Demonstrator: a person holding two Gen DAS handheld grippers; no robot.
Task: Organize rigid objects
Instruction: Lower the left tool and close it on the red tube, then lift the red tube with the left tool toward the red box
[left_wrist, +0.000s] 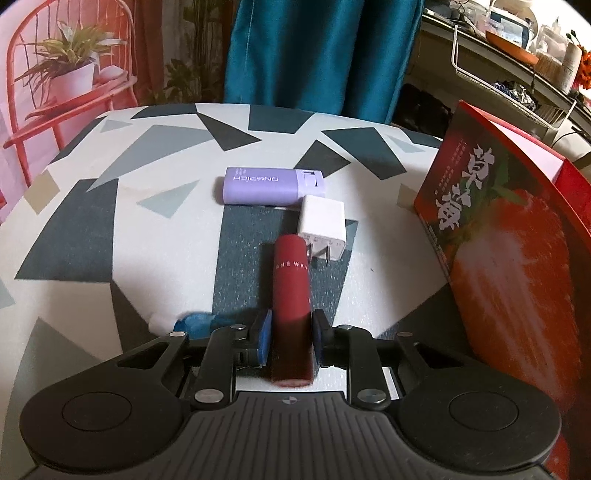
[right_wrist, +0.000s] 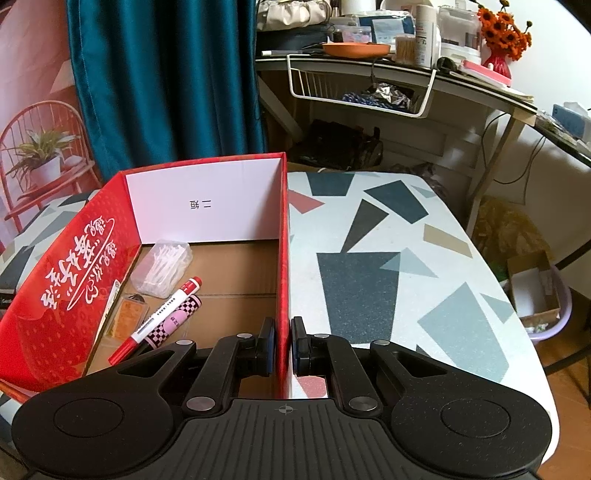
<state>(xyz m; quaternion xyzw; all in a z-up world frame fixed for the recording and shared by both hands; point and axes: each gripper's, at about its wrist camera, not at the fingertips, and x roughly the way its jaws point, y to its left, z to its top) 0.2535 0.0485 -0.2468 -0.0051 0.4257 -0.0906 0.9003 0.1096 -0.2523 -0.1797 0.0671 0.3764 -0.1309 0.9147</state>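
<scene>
The left gripper (left_wrist: 290, 332) was clenched on a dark red tube (left_wrist: 291, 291), which ran forward between the two fingers and stuck out well past their tips, its far end close to a white charger (left_wrist: 322, 226) lying prongs toward the camera on the patterned table (left_wrist: 110, 229). Just beyond the charger lay a purple case (left_wrist: 273, 185), and the red box (left_wrist: 517, 236) stood at the right of that view. The right gripper (right_wrist: 283, 345) was closed on the near right wall of the red box (right_wrist: 284, 258), one finger inside and one outside, apparently steadying it. Inside the box lay a red-capped marker (right_wrist: 159, 319), a checkered tube (right_wrist: 177, 319), a clear pack of cotton swabs (right_wrist: 162, 267) and a small orange packet (right_wrist: 127, 319). The step in hand seemed to be carrying the tube to the box. To do it well, the left hand would need to lift the tube clear so its long front end did not nudge the charger, bring it over the box wall, not into it, and release low over the bare cardboard floor (right_wrist: 240, 273), away from the things already there, while the right hand held the wall firm.
</scene>
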